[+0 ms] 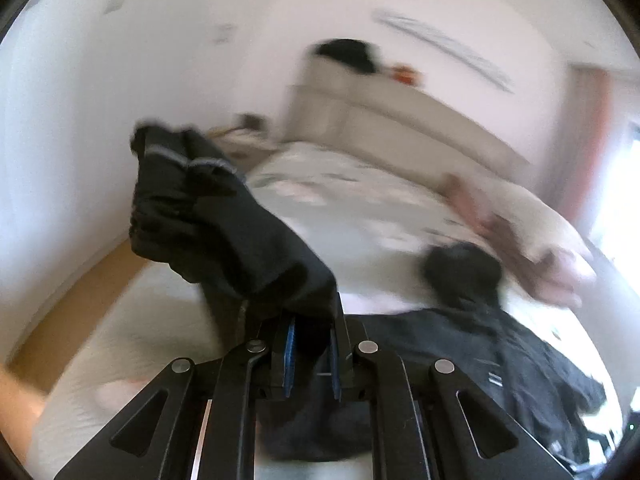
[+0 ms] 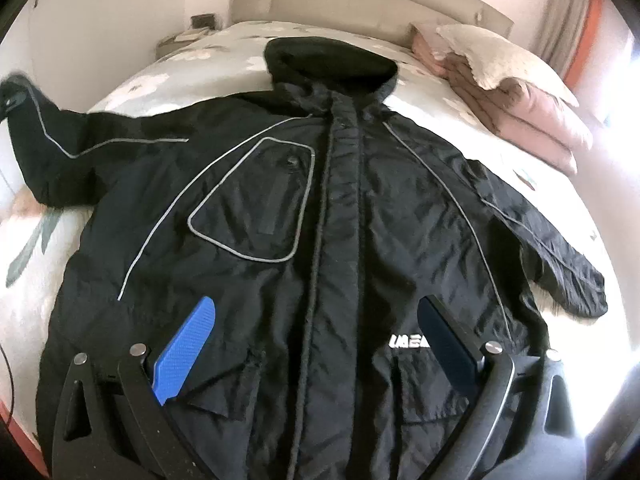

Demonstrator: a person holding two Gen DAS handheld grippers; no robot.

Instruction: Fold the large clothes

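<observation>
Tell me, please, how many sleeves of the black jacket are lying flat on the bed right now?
1. The right-hand sleeve lies flat on the bed. The other sleeve is lifted, shut in the left gripper.

The jacket (image 2: 320, 240) lies spread front-up on the bed (image 2: 192, 60), its hood (image 2: 328, 58) toward the headboard (image 2: 360, 0). To the jacket's right, near the headboard, folded blankets (image 2: 520, 112) sit stacked on the bed. A nightstand (image 2: 188, 36) stands left of the hood, beside the bed. The jacket's left sleeve (image 1: 208, 220) rises off the bed, clamped in the left gripper (image 1: 312, 344). The right gripper (image 2: 316, 344) hovers spread over the jacket's lower front.
</observation>
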